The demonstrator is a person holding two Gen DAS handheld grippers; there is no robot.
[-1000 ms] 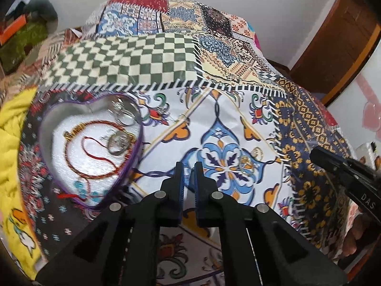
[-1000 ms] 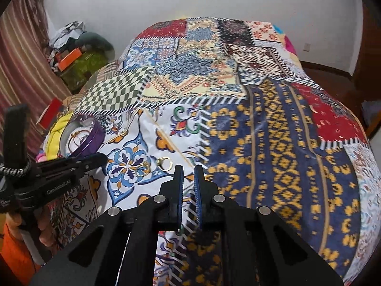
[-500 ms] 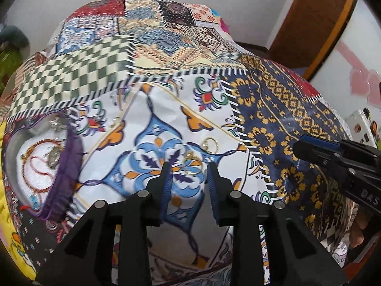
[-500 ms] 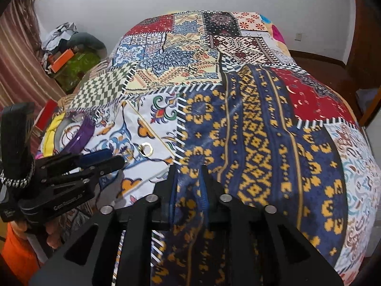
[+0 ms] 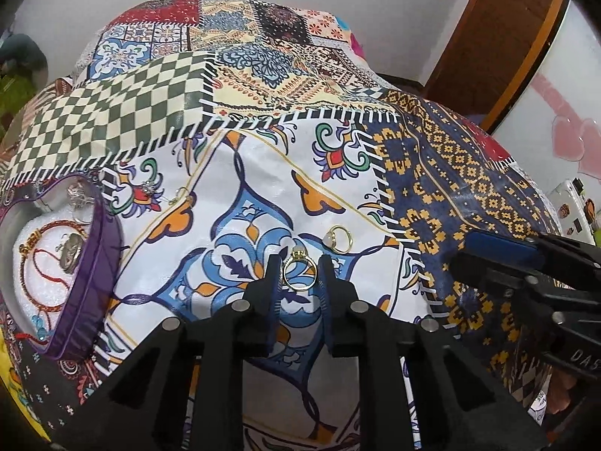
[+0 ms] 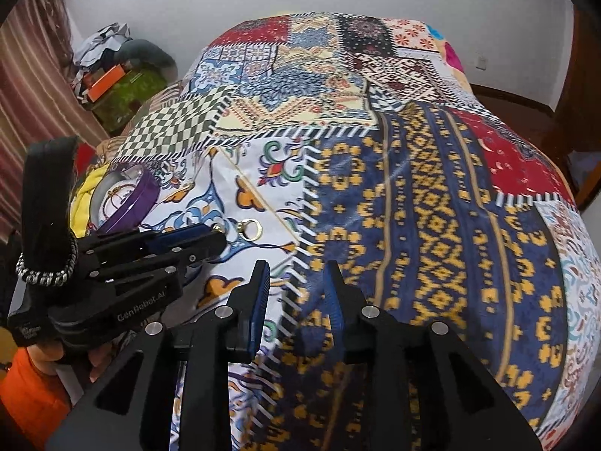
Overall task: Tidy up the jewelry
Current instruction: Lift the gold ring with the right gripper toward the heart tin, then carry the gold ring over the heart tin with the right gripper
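Note:
A gold ring with a pale stone (image 5: 298, 271) lies on the patchwork bedspread between the fingertips of my left gripper (image 5: 298, 268), whose jaws are open around it. A second gold ring (image 5: 340, 238) lies just beyond to the right; it also shows in the right wrist view (image 6: 251, 228). A purple heart-shaped box (image 5: 88, 282) at the left holds red cords, a bracelet and rings; it shows too in the right wrist view (image 6: 139, 197). A small earring with a chain (image 5: 150, 189) lies near the box. My right gripper (image 6: 296, 274) is open and empty above the bedspread.
The patchwork bedspread (image 6: 413, 206) covers the whole bed. My right gripper's body (image 5: 526, 274) shows at the right in the left wrist view. A pile of bags and clothes (image 6: 120, 71) sits by the wall at the left. A wooden door (image 5: 499, 37) is at the back right.
My left gripper moved right from the heart box to the rings and opened around the nearer ring. My right gripper opened and shifted a little.

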